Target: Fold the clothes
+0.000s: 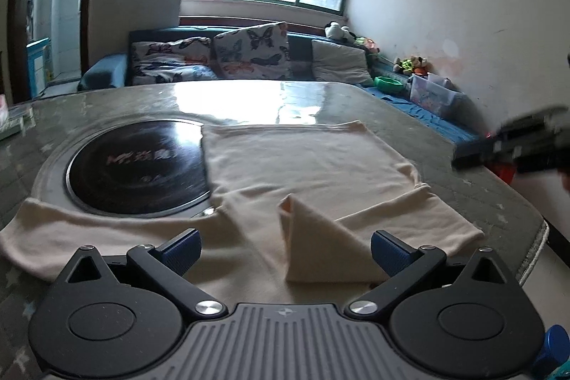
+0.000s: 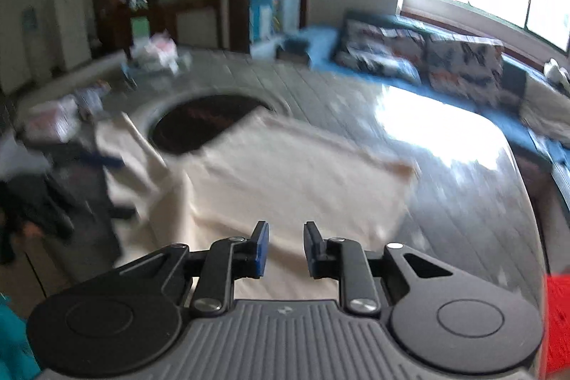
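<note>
1. The tabletop (image 1: 107, 109) carries everything; its glossy cover looks slippery, so I would drag cloth slowly or the whole piece may slide.
2. The cream shirt (image 1: 306, 159) lies spread flat just ahead of the left claw (image 1: 285, 253), one sleeve running off to that claw's left, the other to its right. Its far-left corner overlaps the round black hotplate (image 1: 139, 166).
3. A small upturned flap (image 1: 317, 237) of the shirt stands between the left claw's blue fingertips (image 1: 180, 253), nearer the right one, untouched. Flatten it first, I think, before any fold.
4. The left claw is spread wide and holds nothing.
5. The right claw (image 2: 285, 250), blurred, hovers over the shirt's near edge, fingers parted with nothing between them. Best lowered squarely, pinching one layer only.
</note>
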Demonstrator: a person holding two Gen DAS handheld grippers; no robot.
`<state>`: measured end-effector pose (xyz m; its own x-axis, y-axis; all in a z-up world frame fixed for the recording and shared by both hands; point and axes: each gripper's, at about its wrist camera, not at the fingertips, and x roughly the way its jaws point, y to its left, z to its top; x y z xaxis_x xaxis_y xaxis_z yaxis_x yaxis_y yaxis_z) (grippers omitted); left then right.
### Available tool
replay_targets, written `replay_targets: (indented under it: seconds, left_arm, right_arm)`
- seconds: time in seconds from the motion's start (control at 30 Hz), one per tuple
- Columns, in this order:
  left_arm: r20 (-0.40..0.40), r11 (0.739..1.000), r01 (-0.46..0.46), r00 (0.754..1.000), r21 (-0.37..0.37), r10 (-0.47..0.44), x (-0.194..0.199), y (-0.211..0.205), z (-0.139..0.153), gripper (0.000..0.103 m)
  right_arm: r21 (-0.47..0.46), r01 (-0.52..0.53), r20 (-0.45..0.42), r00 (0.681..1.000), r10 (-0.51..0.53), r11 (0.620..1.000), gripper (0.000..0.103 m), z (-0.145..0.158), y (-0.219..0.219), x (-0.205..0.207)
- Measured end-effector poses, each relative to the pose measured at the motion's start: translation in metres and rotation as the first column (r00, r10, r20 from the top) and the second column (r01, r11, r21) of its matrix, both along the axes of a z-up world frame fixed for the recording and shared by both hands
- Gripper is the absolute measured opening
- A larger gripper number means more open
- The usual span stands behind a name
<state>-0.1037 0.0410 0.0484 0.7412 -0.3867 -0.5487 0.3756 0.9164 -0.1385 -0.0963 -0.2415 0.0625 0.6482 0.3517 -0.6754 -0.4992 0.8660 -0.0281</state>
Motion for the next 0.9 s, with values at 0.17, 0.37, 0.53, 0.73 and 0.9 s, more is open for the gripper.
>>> replay_targets:
  seconds: [0.17,0.37,0.53,0.73,0.9]
  left_arm:
    - [-0.03,1.0,0.015,0.999,-0.007,-0.016,0.012,-0.012,-0.004,0.094]
    - [-0.068,0.999,0.042,0.997,-0.017,-0.043,0.019,-0.02,-0.013,0.074]
    - [-0.083,0.998,0.057,0.995,-0.017,-0.058,0.018,-0.022,-0.016,0.041]
    - [-0.063,0.998,0.058,0.996,-0.034,-0.06,0.015,-0.015,-0.005,0.01]
    - [-0.046,0.999,0.049,0.998,0.0,-0.049,0.009,-0.009,-0.001,0.008]
  right_arm:
    - [-0.053,0.04,-0.008,0.999,-0.041,0.998,0.021,-0.028,-0.017,0.005]
    - [-0.089,-0.004,-0.019,1.0,0.002,0.996,0.023,-0.045,-0.02,0.022]
    - [-0.135,-0.086,-0.008,0.996,0.086,0.987,0.028,-0.052,-0.014,0.036]
    - [-0.169,-0.19,-0.036,0.982,0.187,0.967,0.028,-0.059,-0.006,0.052]
    - [-0.188,-0.184,-0.027,0.983,0.182,0.965,0.007,-0.057,-0.009,0.052]
